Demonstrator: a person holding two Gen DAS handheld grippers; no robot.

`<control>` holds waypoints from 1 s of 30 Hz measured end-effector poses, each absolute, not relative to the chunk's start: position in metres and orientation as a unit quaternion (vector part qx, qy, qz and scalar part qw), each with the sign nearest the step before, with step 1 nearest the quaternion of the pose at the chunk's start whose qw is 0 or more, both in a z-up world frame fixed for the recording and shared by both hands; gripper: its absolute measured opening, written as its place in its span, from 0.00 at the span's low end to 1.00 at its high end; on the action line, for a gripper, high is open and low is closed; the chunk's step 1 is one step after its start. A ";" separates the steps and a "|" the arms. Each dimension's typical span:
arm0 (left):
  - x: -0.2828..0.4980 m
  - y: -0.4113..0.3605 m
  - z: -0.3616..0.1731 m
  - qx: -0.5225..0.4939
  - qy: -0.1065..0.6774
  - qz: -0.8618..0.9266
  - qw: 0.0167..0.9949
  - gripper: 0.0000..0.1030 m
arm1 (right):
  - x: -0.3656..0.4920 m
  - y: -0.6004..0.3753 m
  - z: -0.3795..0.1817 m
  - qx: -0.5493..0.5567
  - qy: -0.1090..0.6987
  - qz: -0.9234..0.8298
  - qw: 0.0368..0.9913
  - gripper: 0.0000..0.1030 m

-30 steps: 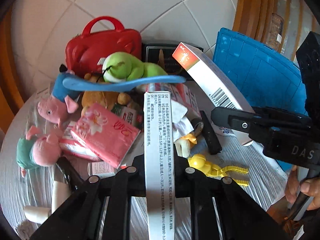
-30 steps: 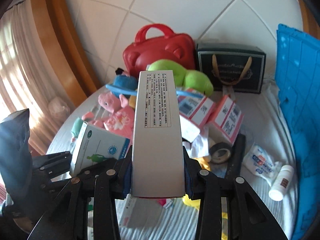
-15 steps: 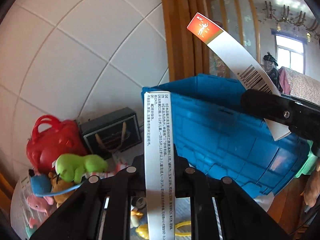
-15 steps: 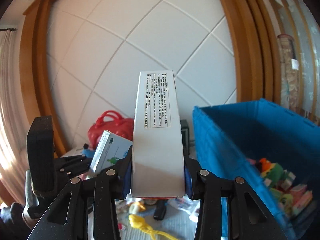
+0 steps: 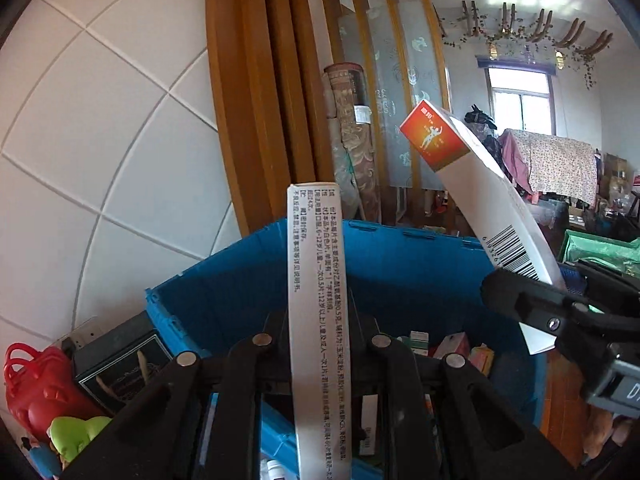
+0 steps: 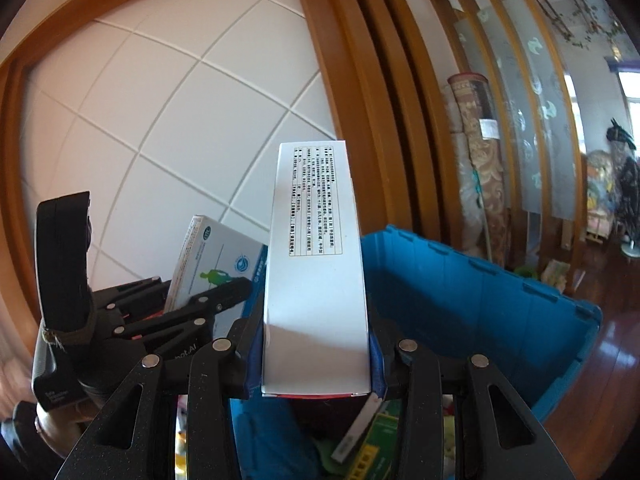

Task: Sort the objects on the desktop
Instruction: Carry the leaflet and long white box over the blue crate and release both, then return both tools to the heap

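Two tools over blue bin [image 6: 480,292] — each clamps a Chinese-printed carton.

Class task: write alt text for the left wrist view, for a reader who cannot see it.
The left gripper grips a narrow white box upright above an open blue bin holding small packages. At right, the right gripper holds an orange-ended box tilted over the bin.

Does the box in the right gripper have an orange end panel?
Yes: the left wrist view shows the right gripper clamped on a white box whose end is orange.
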State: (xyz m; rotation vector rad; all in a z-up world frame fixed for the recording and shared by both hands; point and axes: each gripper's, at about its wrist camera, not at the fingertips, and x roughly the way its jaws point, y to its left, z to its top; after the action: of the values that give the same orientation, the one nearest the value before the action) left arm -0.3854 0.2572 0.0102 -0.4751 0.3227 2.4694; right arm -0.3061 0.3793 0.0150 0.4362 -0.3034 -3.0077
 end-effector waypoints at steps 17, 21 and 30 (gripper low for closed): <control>-0.401 0.253 0.005 -0.171 0.086 0.966 0.176 0.75 | -0.315 0.426 0.006 0.130 -0.120 -0.984 0.013 0.77; -0.389 0.232 -0.007 -0.165 0.086 0.974 0.131 0.75 | -0.310 0.414 0.009 0.127 -0.101 -0.986 0.032 0.80; -0.363 0.158 -0.031 -0.165 0.058 0.984 0.033 0.75 | -0.298 0.367 0.015 0.107 -0.077 -0.985 0.112 0.91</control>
State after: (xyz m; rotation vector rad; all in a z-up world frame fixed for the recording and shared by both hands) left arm -0.3630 0.1581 -0.0313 -0.5087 0.1793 3.0288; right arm -0.2979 0.3666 0.0151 0.3146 -0.2271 -2.8914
